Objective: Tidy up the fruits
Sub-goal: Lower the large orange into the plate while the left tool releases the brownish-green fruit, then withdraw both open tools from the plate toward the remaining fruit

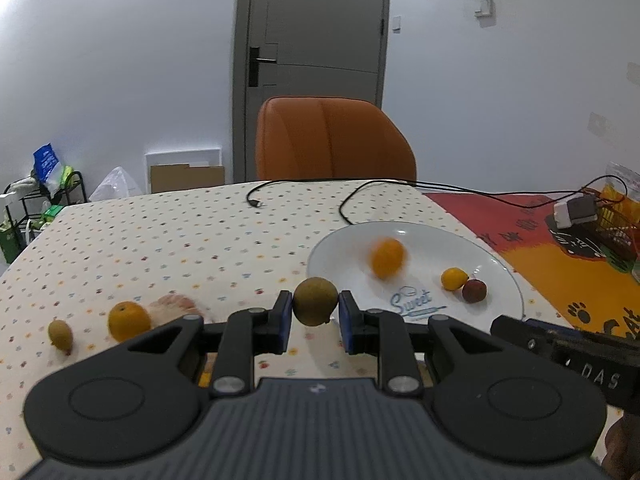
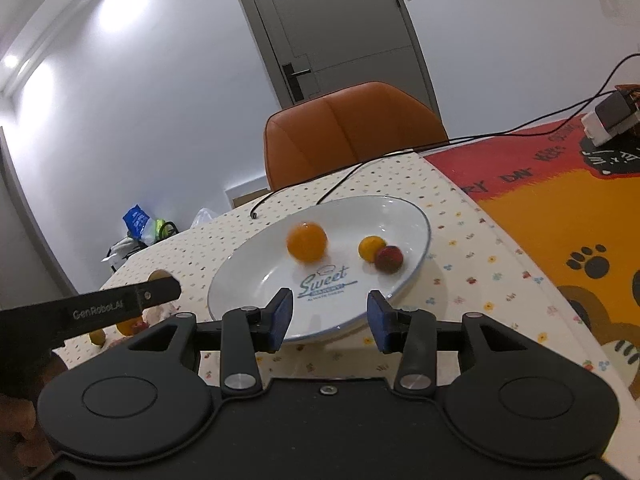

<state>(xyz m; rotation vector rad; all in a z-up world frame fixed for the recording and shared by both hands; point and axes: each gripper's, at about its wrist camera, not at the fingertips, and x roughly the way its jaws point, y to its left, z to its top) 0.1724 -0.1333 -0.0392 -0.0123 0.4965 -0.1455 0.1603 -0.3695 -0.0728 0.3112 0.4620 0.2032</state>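
Left wrist: your left tool (image 1: 316,316) clamps a brownish-green fruit (image 1: 315,301) just short of the plate (image 1: 504,304) | Right wrist: your right tool (image 2: 329,316) gapes empty over the plate's near rim; blurred orange (image 2: 307,241) may roll off.

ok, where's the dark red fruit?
On the white plate, right side in both wrist views: the dark red fruit touches a small yellow fruit.

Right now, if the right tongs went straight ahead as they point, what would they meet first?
Probably the white plate: the open right tongs sit over its near rim, aimed toward the blurred orange fruit. Depth is unclear.
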